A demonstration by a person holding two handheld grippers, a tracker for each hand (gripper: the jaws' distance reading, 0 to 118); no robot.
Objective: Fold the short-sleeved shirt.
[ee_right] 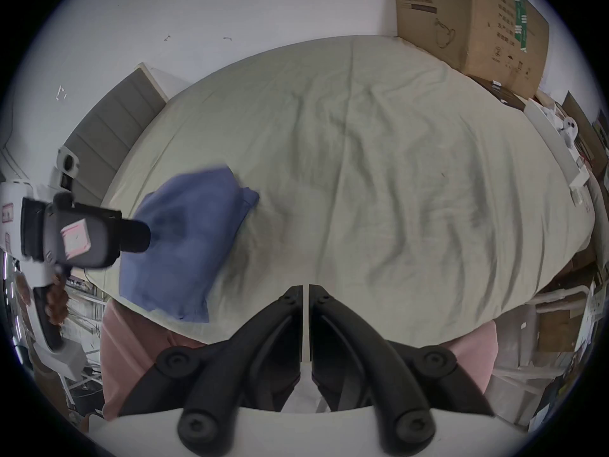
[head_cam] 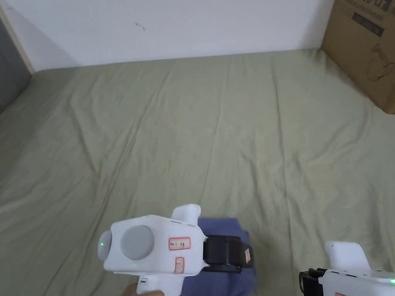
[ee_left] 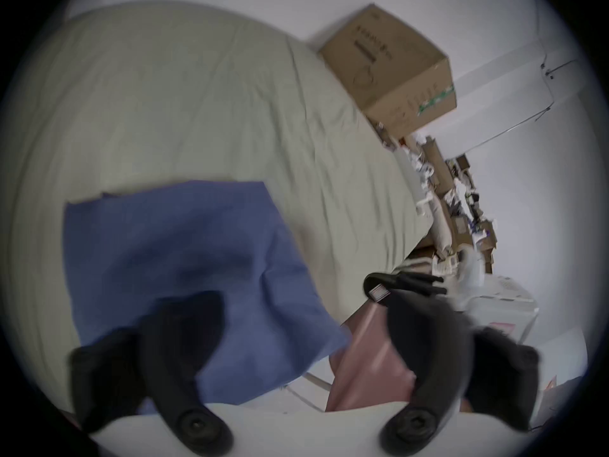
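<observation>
Folded blue shirt at the near edge of my bed, both grippers held over it and holding nothing.

The green bedsheet [head_cam: 216,127] spreads wide and wrinkled to the white wall, with a big cardboard box [head_cam: 364,46] at its far right corner. The shirt [ee_right: 188,243], a blue short-sleeved one folded into a compact rectangle, lies flat on the sheet at the near edge, just in front of my body. My left gripper [ee_left: 303,325] hangs over the shirt's near part with its jaws spread wide, one over the cloth, the other out past its right edge; whether they touch it I cannot tell. My right gripper [ee_right: 305,294] sits off to the shirt's right, well apart from it, jaws pressed almost together with only a thin slit between them.
</observation>
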